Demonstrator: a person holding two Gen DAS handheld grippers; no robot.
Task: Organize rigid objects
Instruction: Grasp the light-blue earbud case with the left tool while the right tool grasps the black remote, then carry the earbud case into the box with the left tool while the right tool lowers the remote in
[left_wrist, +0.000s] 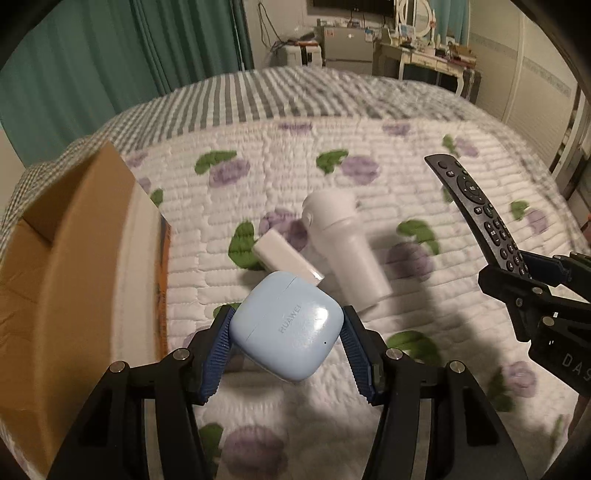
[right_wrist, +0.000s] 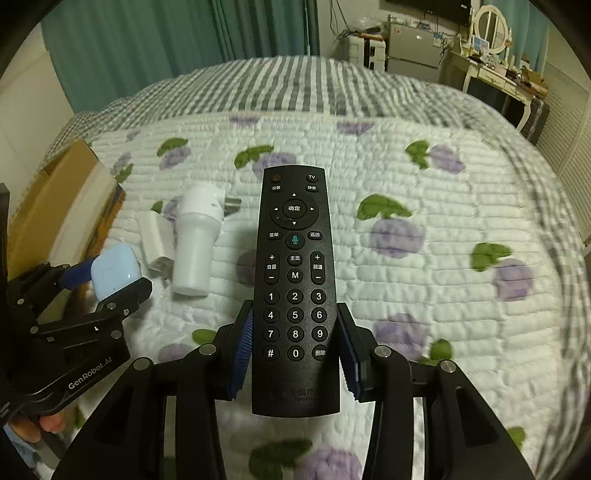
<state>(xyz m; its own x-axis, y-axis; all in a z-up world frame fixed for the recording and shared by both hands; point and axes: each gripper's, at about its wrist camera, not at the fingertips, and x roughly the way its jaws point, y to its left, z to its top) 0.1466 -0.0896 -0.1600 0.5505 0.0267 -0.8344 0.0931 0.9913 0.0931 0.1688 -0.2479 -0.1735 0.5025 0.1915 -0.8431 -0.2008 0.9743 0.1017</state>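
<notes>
Left tongs (left_wrist: 286, 341): clamped on the pale blue earbud case (left_wrist: 284, 328), one ribbed blue pad pressing each side; the case is lifted clear of the quilt
Earbud case: rounded, lid seam visible, brand lettering across the top, small dark dot near the lower edge; in the right wrist view it shows at the far left, held in the other tongs
Right tongs (right_wrist: 295, 345): clamped on the black remote control (right_wrist: 294, 280), pads gripping its lower half beside the number keys; the remote juts forward, button face up
Remote control: in the left wrist view it sticks up and away from the right tongs at the right edge, above the bed
Cardboard box (left_wrist: 48, 266): open, standing on the bed at the left, just beside the left tongs
White cylindrical device (left_wrist: 345, 247): lying on its side on the quilt, wider head pointing away, between the two tongs
White charger (left_wrist: 286, 258): small block lying on the quilt, touching or just beside the white device; metal prongs show in the right wrist view
Bed (right_wrist: 461, 192): white quilted cover with purple flowers and green leaves, grey-striped band at the far end
Person: fingertips (right_wrist: 51, 422) visible under the left tongs' handle
Background: green curtain, dressing table with mirror, blurred
</notes>
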